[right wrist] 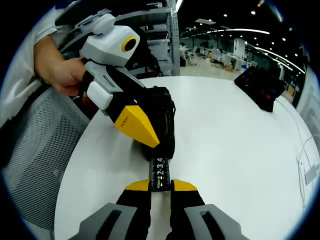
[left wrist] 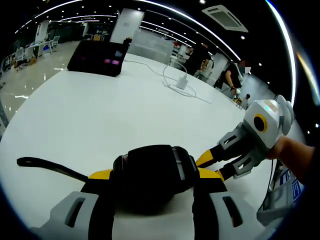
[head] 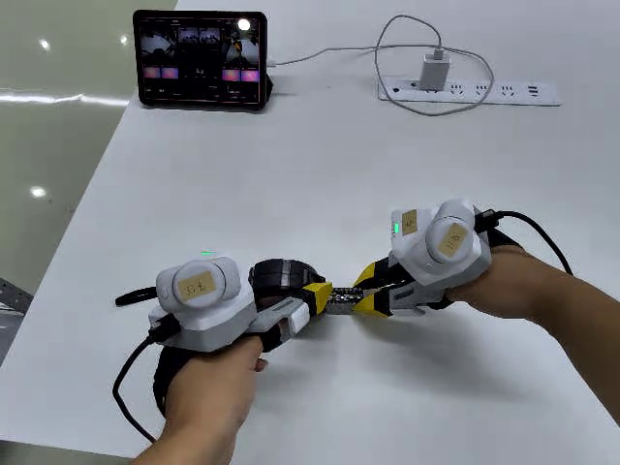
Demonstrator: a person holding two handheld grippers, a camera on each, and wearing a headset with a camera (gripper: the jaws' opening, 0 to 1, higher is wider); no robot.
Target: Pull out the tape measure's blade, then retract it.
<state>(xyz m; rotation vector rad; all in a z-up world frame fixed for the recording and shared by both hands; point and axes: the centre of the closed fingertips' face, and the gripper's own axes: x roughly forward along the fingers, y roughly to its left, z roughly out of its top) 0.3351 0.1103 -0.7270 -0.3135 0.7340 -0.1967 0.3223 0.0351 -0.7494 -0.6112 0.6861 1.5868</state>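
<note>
Pinch on blade (right wrist: 160, 171) tip, barely out.
My right gripper (right wrist: 160, 188) clamps the blade; my left gripper (left wrist: 155, 176) holds the tape measure (right wrist: 162, 120) dead ahead over the table (head: 291, 174); pull goes straight back along blade.

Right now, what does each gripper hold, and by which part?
The left gripper clamps the tape measure's case; the right gripper pinches the blade at its pulled-out end.
</note>
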